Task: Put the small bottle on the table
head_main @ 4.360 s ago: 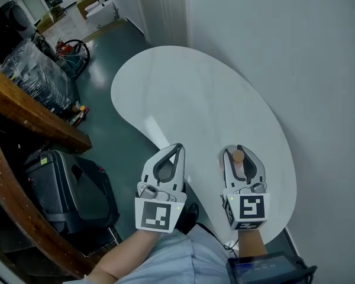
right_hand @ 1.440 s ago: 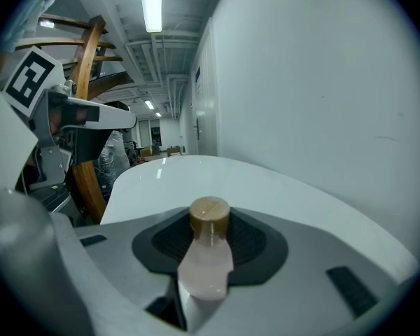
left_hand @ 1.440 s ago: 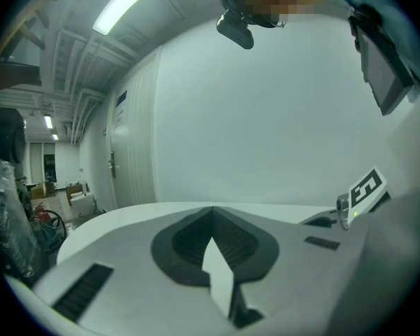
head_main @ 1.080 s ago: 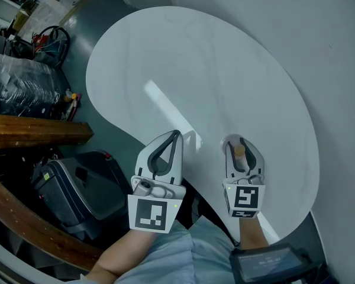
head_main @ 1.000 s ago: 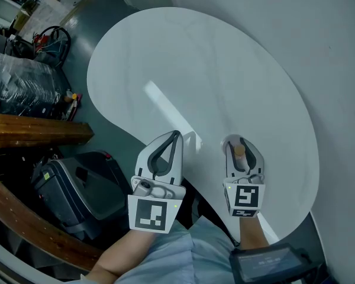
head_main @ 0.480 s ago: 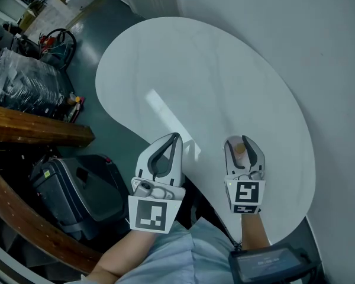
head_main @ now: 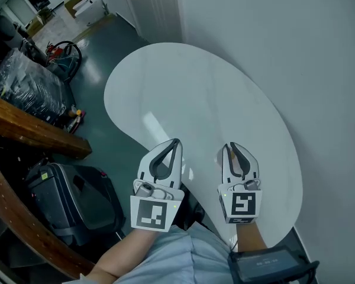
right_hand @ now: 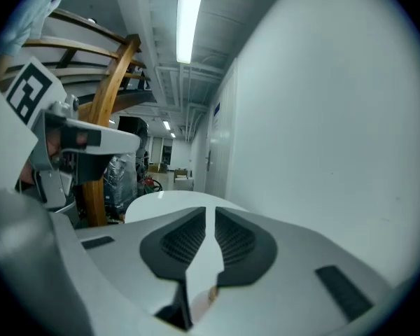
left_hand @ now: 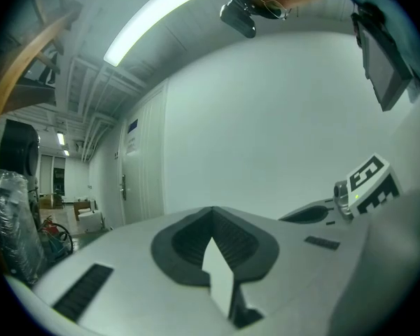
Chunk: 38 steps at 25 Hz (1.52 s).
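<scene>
Here, the right gripper [head_main: 231,149] hangs over the white table [head_main: 183,81], near its 6 o'clock edge. Its jaws have just been closing and now leave only a thin slit, gripping nothing. A bit of the small bottle [right_hand: 209,296] peeks through that slit at 6 o'clock, low under the jaws. The left gripper [head_main: 176,142], at 9 o'clock from the right one, is pinched together and empty.

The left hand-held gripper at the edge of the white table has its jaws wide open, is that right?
Not quite. The left hand-held gripper at the edge of the white table has its jaws shut, tips meeting with nothing between them, as the left gripper view shows.
</scene>
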Each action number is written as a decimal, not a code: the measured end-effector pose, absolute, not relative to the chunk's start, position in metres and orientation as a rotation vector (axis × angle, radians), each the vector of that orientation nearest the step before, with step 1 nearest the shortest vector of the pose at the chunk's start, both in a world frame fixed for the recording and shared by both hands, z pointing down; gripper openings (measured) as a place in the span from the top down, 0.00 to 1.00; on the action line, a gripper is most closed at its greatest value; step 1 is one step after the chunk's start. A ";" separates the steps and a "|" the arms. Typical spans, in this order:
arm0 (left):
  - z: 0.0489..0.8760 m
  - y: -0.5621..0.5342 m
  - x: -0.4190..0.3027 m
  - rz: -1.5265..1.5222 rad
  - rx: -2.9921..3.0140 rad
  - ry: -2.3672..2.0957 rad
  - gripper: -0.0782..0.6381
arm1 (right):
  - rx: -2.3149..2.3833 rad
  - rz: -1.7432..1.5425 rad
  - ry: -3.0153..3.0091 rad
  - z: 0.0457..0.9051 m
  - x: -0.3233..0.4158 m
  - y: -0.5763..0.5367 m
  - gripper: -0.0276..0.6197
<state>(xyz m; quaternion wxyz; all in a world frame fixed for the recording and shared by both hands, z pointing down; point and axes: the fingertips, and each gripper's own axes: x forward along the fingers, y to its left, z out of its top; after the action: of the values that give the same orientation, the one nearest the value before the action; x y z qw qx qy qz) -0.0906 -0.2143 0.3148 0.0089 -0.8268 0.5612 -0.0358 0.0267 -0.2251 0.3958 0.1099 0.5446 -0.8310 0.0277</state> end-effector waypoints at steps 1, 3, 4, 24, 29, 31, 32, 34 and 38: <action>0.312 -0.214 -0.089 -0.102 -2.573 1.749 0.89 | 1.611 0.046 -2.483 0.382 0.024 -0.224 0.91; 0.305 -0.214 -0.086 -0.086 -2.552 1.734 0.89 | 1.625 -0.015 -2.551 0.357 0.019 -0.223 0.94; 0.302 -0.214 -0.084 -0.076 -2.540 1.726 0.89 | 1.618 -0.008 -2.560 0.350 0.018 -0.221 0.94; 0.274 -0.192 -0.076 0.017 -2.459 1.681 0.89 | 1.542 -0.061 -2.643 0.317 0.002 -0.195 0.96; 0.271 -0.190 -0.077 0.024 -2.458 1.680 0.89 | 1.547 -0.055 -2.625 0.313 0.002 -0.193 0.96; 0.272 -0.189 -0.077 0.023 -2.458 1.677 0.89 | 1.549 -0.053 -2.623 0.314 0.002 -0.193 0.96; 0.272 -0.189 -0.077 0.022 -2.459 1.677 0.89 | 1.550 -0.053 -2.624 0.314 0.002 -0.193 0.96; 0.274 -0.189 -0.077 0.024 -2.461 1.681 0.89 | 1.550 -0.057 -2.632 0.315 0.001 -0.193 0.96; 0.275 -0.188 -0.078 0.024 -2.461 1.682 0.89 | 1.548 -0.066 -2.641 0.316 0.000 -0.192 0.96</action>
<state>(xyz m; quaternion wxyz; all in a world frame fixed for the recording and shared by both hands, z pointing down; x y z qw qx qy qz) -0.0782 -0.1879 0.2749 0.0803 -0.8228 0.5625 0.0081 0.0003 -0.1921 0.3165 0.0398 0.5052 -0.8618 -0.0216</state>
